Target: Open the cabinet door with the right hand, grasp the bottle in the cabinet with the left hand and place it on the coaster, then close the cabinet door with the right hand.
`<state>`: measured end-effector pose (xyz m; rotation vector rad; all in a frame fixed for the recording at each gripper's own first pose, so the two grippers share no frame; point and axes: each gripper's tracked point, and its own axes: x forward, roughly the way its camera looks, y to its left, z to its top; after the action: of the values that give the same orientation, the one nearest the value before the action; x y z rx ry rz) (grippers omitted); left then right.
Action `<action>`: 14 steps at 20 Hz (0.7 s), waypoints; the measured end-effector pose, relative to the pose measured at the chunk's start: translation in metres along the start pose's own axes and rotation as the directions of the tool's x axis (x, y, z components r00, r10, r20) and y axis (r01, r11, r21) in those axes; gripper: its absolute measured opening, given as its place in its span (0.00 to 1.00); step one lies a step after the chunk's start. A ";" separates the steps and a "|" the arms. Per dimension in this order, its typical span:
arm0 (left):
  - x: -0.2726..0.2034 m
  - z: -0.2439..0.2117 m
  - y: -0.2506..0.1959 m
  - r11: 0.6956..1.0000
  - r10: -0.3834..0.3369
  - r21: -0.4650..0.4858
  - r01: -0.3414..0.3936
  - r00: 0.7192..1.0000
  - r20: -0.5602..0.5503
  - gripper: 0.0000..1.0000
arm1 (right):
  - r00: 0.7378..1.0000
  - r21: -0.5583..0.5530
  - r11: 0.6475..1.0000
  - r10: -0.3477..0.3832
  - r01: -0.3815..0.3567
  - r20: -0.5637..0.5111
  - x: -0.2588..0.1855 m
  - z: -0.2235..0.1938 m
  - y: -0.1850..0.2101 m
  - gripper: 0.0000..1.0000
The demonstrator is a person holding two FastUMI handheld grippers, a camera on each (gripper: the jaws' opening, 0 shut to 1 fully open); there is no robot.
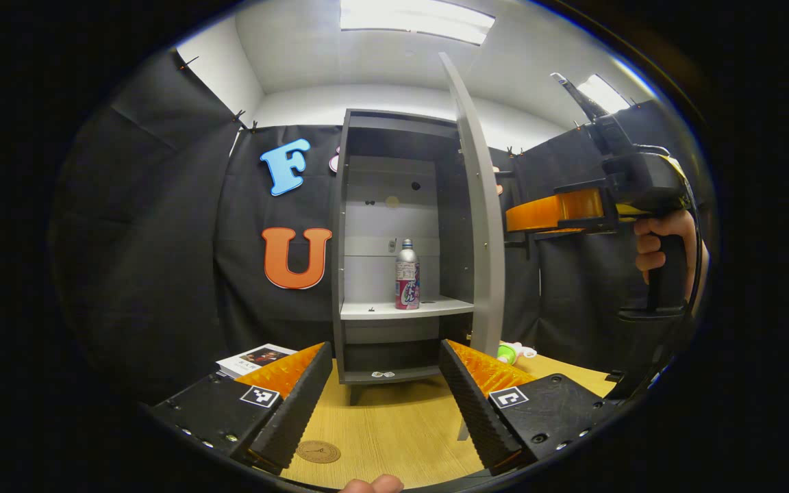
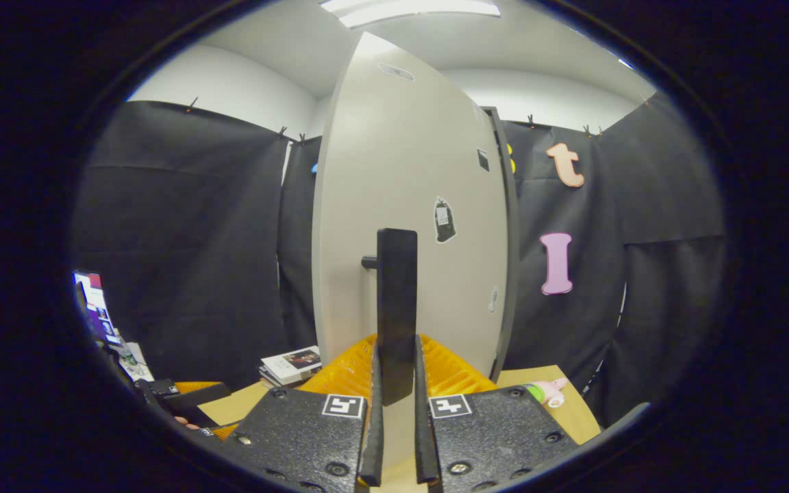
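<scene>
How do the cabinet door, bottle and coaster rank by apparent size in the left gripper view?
1. cabinet door, seen edge-on but by far the tallest
2. bottle
3. coaster, though it lies nearer the camera, so that gap is unsure

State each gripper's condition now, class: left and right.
Left gripper: open, holding nothing.
Right gripper: shut on the door handle.
</scene>
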<state>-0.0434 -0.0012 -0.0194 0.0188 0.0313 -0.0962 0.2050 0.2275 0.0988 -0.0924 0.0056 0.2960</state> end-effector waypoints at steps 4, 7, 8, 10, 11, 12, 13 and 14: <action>0.000 0.002 -0.016 1.000 -0.025 0.005 0.025 1.000 0.008 0.95 | 0.997 -0.021 0.997 -0.070 0.071 0.006 -0.004 0.002 -0.019 0.14; -0.001 0.005 -0.025 0.999 -0.040 0.007 0.040 0.999 0.014 0.95 | 0.995 -0.002 0.995 -0.101 0.101 0.006 -0.007 0.002 -0.026 0.08; 0.000 0.005 -0.027 0.999 -0.043 0.008 0.043 0.999 0.015 0.95 | 0.993 -0.002 0.993 -0.115 0.115 0.007 -0.009 0.002 -0.028 0.07; 0.000 0.004 -0.030 0.999 -0.045 0.012 0.045 0.999 0.014 0.95 | 0.990 -0.015 0.990 -0.141 0.141 0.011 -0.010 0.004 -0.039 0.05; 0.000 0.003 -0.031 0.999 -0.045 0.015 0.045 0.999 0.011 0.95 | 0.989 -0.012 0.989 -0.148 0.148 0.011 -0.010 0.004 -0.042 0.05; 0.000 0.002 -0.031 0.999 -0.044 0.016 0.044 0.999 0.009 0.95 | 0.989 -0.002 0.989 -0.151 0.151 0.013 -0.011 0.004 -0.043 0.05; 0.001 0.001 -0.031 0.999 -0.042 0.016 0.041 0.999 0.008 0.95 | 0.989 0.007 0.989 -0.149 0.149 0.016 -0.010 0.004 -0.042 0.04; 0.001 0.001 -0.031 0.999 -0.038 0.016 0.037 0.999 0.007 0.95 | 0.989 0.013 0.989 -0.148 0.148 0.018 -0.010 0.004 -0.041 0.04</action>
<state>-0.0457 -0.0324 -0.0188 0.0337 0.0238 -0.1340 0.2074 0.1859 0.1070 -0.0780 -0.0182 0.1485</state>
